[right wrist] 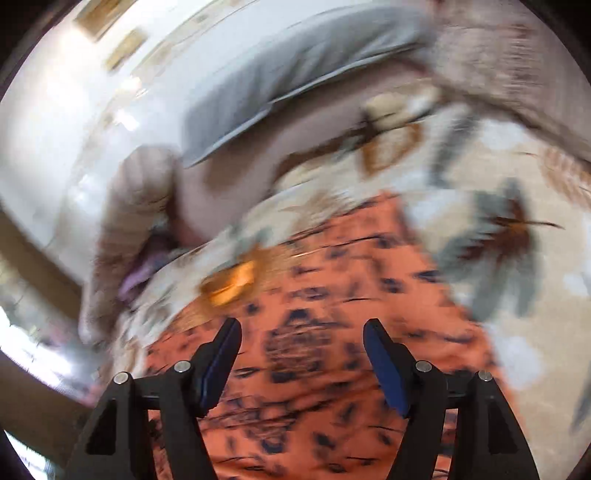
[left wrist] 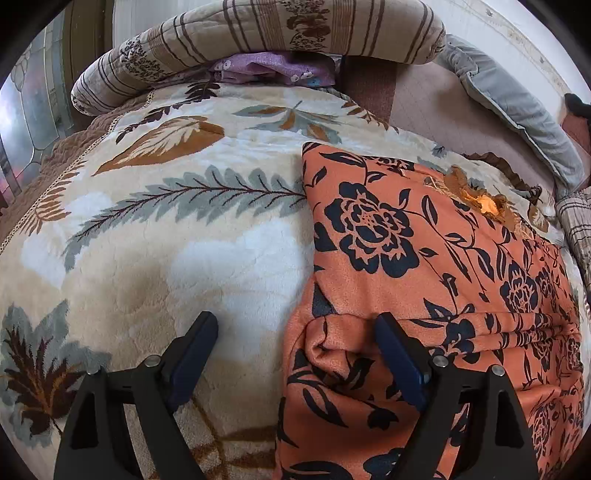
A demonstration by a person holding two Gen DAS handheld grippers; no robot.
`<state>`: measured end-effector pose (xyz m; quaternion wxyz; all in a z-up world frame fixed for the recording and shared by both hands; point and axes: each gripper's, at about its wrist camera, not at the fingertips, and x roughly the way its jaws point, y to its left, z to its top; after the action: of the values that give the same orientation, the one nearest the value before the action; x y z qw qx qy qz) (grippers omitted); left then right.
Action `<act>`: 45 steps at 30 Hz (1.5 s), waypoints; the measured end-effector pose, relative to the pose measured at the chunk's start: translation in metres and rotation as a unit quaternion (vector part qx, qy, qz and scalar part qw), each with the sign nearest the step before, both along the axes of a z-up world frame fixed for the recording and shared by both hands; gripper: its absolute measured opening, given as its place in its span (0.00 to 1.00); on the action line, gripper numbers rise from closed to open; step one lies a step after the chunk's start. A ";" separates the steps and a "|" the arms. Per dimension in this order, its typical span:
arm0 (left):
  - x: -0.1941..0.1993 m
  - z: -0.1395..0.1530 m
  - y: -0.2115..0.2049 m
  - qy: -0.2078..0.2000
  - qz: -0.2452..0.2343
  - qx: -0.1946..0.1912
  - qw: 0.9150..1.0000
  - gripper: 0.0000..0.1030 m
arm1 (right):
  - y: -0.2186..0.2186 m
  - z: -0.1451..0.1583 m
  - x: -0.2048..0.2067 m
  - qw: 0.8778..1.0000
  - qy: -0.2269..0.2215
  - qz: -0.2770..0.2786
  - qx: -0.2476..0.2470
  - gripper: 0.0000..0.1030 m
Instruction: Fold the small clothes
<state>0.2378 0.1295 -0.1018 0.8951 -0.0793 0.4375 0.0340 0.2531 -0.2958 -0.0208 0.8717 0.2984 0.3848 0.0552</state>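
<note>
Left wrist view: your left gripper [left wrist: 297,325] is spread wide and holds nothing. One finger sits over the cream plush blanket with grey and brown leaf print [left wrist: 155,236]; the other sits over a bunched fold at the near edge of the orange garment with black flower print [left wrist: 406,251]. The garment lies flat on the blanket, to the right side of this view, with a frayed amber patch [left wrist: 484,203] at its far edge. Beyond the blanket lie a striped beige quilt roll [left wrist: 280,33] and a grey cushion [left wrist: 517,110].

Right wrist view is heavily blurred. Your right gripper [right wrist: 301,326] is wide open and empty, above the orange garment [right wrist: 332,295].
</note>
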 end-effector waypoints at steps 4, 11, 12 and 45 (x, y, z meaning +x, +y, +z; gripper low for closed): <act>0.000 0.000 0.000 0.000 -0.001 0.000 1.000 0.85 | -0.011 -0.069 0.022 0.993 0.097 -0.003 0.069 0.74; 0.000 -0.001 -0.001 0.000 0.001 0.005 1.000 0.86 | 0.008 -0.018 0.009 0.999 0.017 0.042 0.030 0.74; 0.000 -0.001 0.000 0.000 0.001 0.002 1.000 0.86 | 0.009 -0.017 0.008 0.998 0.009 0.048 0.031 0.75; -0.228 0.020 0.043 0.091 0.021 -0.056 0.994 0.86 | -0.111 -0.048 -0.222 0.984 0.162 0.077 0.000 0.80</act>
<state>0.0099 0.1730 -0.0818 0.8445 -0.1348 0.5170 0.0357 0.0311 -0.4070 -0.0690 0.7911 0.2726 0.5427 0.0729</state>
